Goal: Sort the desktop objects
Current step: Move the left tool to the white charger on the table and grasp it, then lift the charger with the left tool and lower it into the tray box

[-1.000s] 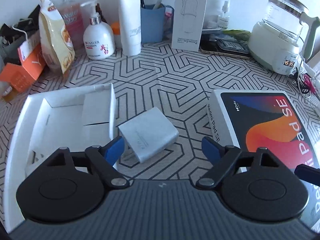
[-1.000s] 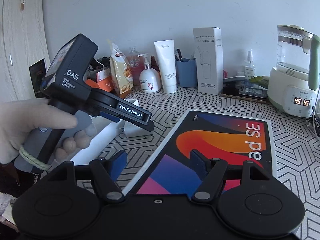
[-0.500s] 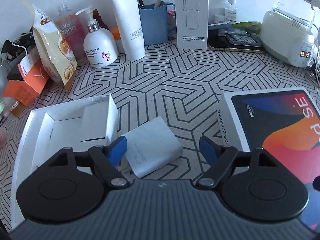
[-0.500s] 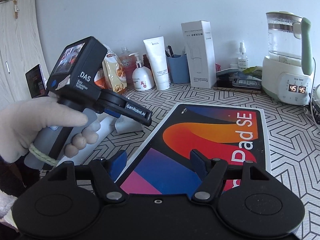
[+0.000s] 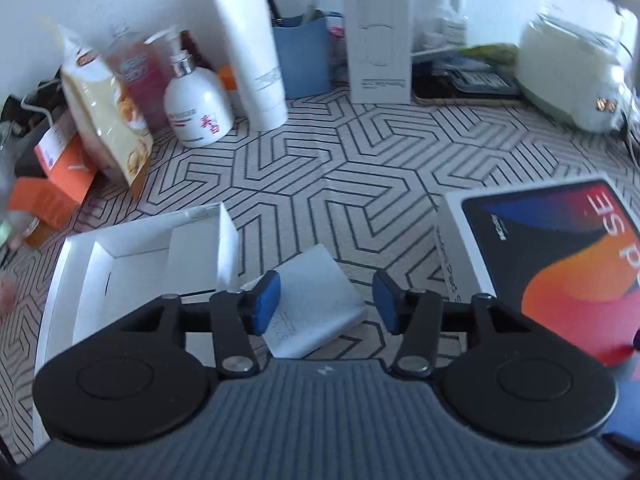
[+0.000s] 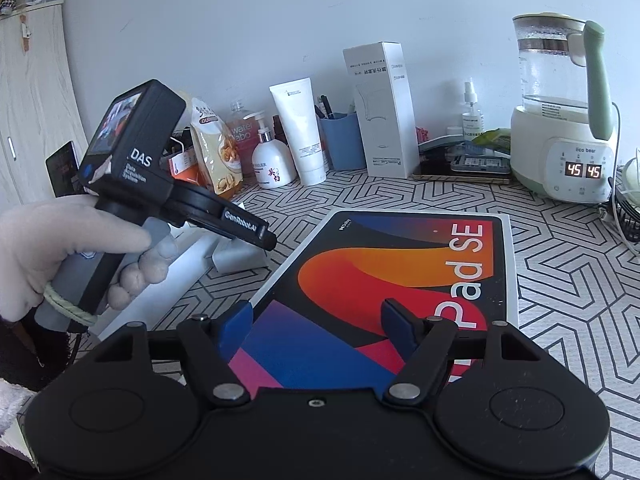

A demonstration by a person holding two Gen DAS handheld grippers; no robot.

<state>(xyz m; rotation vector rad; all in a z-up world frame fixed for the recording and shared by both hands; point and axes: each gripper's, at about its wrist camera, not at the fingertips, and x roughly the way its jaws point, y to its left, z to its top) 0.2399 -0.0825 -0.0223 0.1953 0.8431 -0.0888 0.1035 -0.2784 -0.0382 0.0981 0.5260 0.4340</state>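
Note:
A small white flat box point(image 5: 316, 304) lies on the patterned desk between an open white box tray point(image 5: 132, 264) and a tablet box lid point(image 5: 560, 256) printed "Pad SE". My left gripper point(image 5: 326, 306) hovers open just above the small box, its blue pads point(image 5: 266, 300) either side of it without touching. In the right wrist view the left gripper's black body point(image 6: 160, 184) is held by a gloved hand point(image 6: 60, 248), and the small box point(image 6: 236, 258) shows under its tip. My right gripper point(image 6: 316, 332) is open over the tablet box lid point(image 6: 400, 272), holding nothing.
Along the wall stand a snack bag point(image 5: 104, 120), a pump bottle point(image 5: 196, 112), a white tube point(image 5: 252, 48), a blue pen cup point(image 5: 300, 60), a tall white carton point(image 5: 376, 32) and a kettle point(image 6: 560, 112). Orange boxes point(image 5: 56, 176) crowd the left. Bare patterned desk point(image 5: 340, 168) lies in the middle.
My left gripper has moved forward and down over the small white box, and its jaws have narrowed somewhat. The right gripper has drifted slightly; the tablet box stays put.

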